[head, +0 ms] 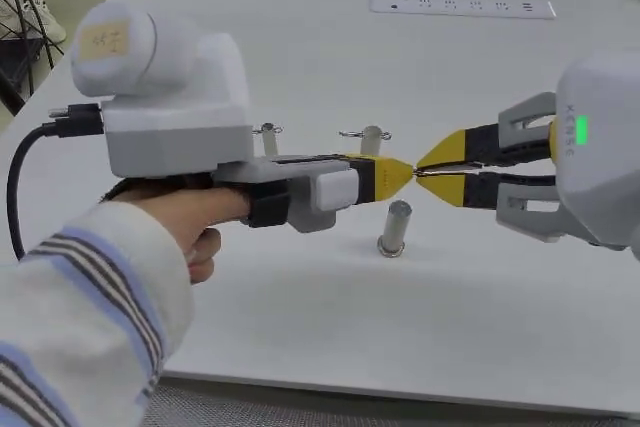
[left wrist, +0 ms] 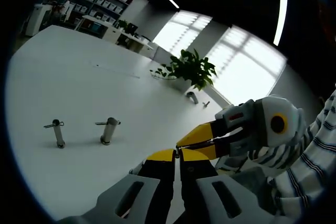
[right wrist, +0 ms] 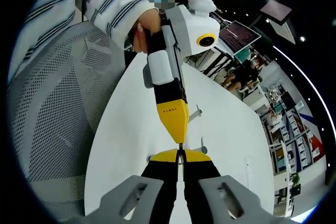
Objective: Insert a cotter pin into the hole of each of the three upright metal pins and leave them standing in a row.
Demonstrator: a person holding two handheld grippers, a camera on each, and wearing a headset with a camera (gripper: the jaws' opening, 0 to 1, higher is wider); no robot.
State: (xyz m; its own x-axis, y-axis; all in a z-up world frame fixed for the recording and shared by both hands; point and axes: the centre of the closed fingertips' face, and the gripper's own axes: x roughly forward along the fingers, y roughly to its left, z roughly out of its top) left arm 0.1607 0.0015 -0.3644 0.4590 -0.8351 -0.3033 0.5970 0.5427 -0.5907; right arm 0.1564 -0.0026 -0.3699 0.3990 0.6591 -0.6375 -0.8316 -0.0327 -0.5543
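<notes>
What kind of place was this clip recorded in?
Probably an open-plan office or lab: a long white table with a power strip, a potted plant by big windows, and a mesh chair.

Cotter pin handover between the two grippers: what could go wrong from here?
The thin cotter pin is pinched at the very tips of the left gripper and right gripper; a release could drop or twist it. The bare metal pin stands close under the tips in the head view, so a low sweep might topple it.
</notes>
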